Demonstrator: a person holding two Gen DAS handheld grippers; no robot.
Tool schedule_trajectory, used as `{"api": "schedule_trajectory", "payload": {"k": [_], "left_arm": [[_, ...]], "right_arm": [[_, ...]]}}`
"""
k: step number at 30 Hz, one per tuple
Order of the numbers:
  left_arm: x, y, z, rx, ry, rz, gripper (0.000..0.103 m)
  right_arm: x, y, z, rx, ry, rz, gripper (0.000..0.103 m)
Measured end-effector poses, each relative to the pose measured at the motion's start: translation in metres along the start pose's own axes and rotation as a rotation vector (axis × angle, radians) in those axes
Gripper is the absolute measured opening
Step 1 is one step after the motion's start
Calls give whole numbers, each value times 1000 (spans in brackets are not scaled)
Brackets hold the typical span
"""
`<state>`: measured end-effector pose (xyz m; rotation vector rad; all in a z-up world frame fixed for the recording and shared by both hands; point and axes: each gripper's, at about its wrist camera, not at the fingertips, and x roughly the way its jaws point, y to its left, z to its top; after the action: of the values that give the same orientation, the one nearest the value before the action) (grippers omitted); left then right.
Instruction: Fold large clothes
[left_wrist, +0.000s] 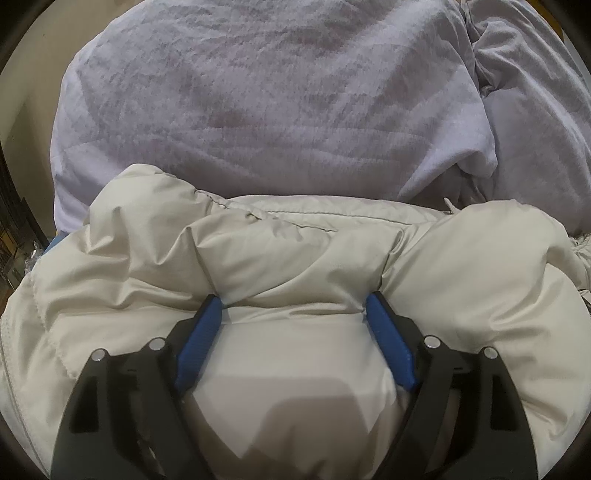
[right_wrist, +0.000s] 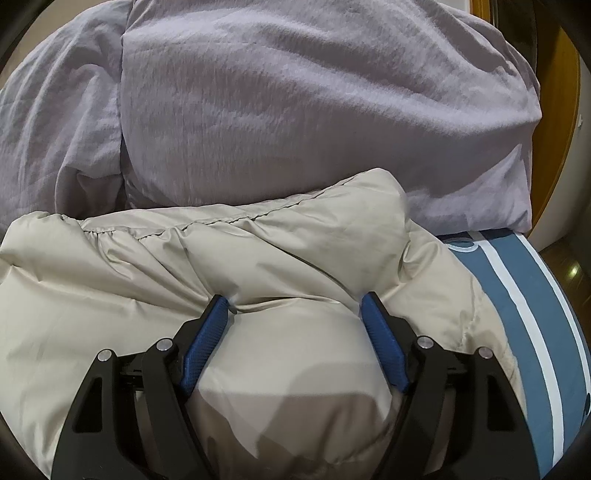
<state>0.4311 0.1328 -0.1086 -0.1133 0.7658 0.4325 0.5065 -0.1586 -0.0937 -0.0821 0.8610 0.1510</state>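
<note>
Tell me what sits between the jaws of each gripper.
A puffy bulge of the beige padded jacket fills the gap in the left gripper; likewise in the right gripper, each in its own wrist view.
</note>
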Motion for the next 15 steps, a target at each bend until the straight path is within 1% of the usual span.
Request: {"api": "schedule_trajectory", "payload": {"k": [9,15], "left_arm": [[6,5,3,-5,0,-4,81],[-3,7,-1,-7,-2,-3,81]], "right_arm": [[6,-1,3,1,16,2,77],[8,-3,4,6,24,5,78]]}}
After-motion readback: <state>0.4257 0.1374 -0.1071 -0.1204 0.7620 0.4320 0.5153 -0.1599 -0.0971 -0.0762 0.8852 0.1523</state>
